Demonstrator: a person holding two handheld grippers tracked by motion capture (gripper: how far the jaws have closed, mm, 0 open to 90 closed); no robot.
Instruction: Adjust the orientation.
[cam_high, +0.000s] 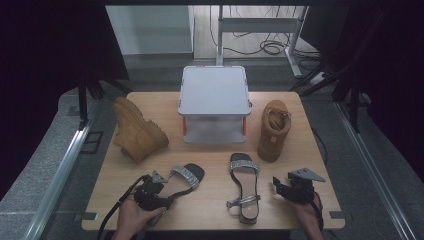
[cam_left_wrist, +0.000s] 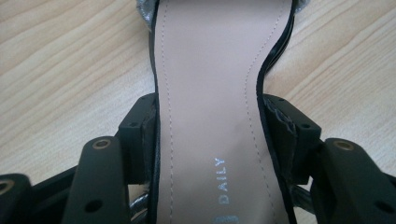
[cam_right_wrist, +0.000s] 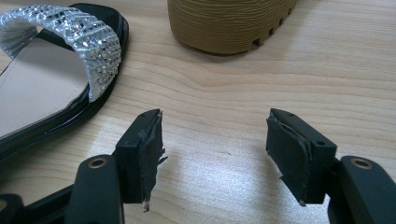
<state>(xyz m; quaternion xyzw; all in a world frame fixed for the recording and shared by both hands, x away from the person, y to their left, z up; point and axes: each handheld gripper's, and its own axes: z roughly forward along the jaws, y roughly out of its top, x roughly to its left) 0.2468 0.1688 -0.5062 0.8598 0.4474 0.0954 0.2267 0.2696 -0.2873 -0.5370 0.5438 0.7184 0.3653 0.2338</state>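
A black sandal (cam_high: 186, 176) with a glittering silver toe strap lies at the front left of the wooden table (cam_high: 210, 150). My left gripper (cam_high: 169, 198) reaches it from the heel end. In the left gripper view its two pads (cam_left_wrist: 144, 135) press against both edges of the beige insole (cam_left_wrist: 210, 84), so my left gripper (cam_left_wrist: 210, 128) is shut on the sandal's waist. The matching sandal (cam_high: 244, 187) lies at front centre. To its right, my right gripper (cam_high: 277, 185) hovers open; in its own view the right gripper (cam_right_wrist: 215, 140) has only bare wood between its jaws, with that sandal (cam_right_wrist: 56, 70) at the left.
A tan boot (cam_high: 137, 130) lies on its side at the back left. Its mate (cam_high: 274, 129) stands at the back right, its sole (cam_right_wrist: 229, 23) just ahead of the right gripper. A white lidded box (cam_high: 215, 92) stands at the back centre.
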